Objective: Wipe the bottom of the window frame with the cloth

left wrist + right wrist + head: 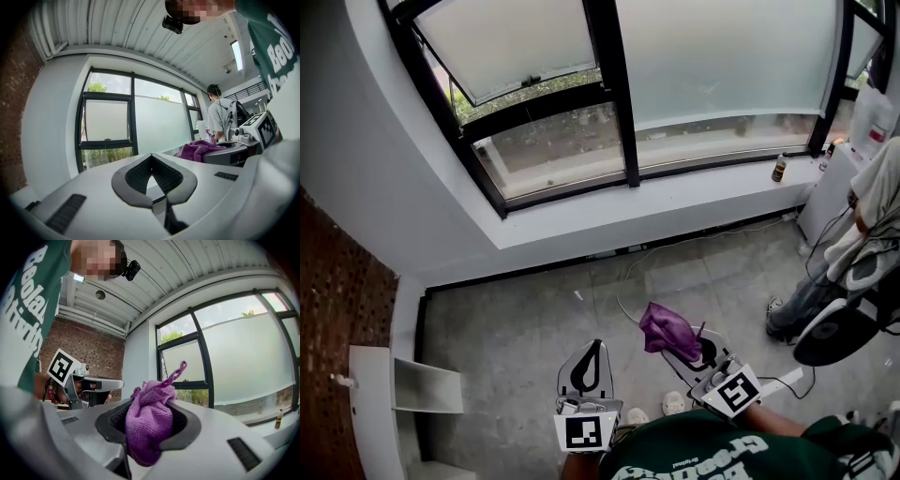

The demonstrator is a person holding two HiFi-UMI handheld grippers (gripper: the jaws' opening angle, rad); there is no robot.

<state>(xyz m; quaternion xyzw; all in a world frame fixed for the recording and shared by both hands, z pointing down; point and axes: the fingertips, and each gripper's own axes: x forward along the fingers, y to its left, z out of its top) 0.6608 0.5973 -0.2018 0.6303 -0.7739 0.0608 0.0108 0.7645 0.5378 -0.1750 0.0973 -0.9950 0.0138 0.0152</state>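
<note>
A bunched purple cloth (665,328) is held between the jaws of my right gripper (682,345), low over the grey floor and well short of the window. In the right gripper view the cloth (147,427) fills the jaws of that gripper (151,405), which is shut on it. My left gripper (596,345) hangs beside it, shut with nothing in it, its tips touching (150,156). The black bottom rail of the window frame (581,187) runs above the white sill (675,204), far ahead of both grippers. From the left gripper view the cloth (199,150) shows to the right.
A small brown bottle (779,169) stands on the sill at the right. Another person (867,216) stands at the right by a white cabinet (830,192). A cable (703,236) lies along the floor under the sill. A white shelf (408,389) sits against the brick wall (337,309) at the left.
</note>
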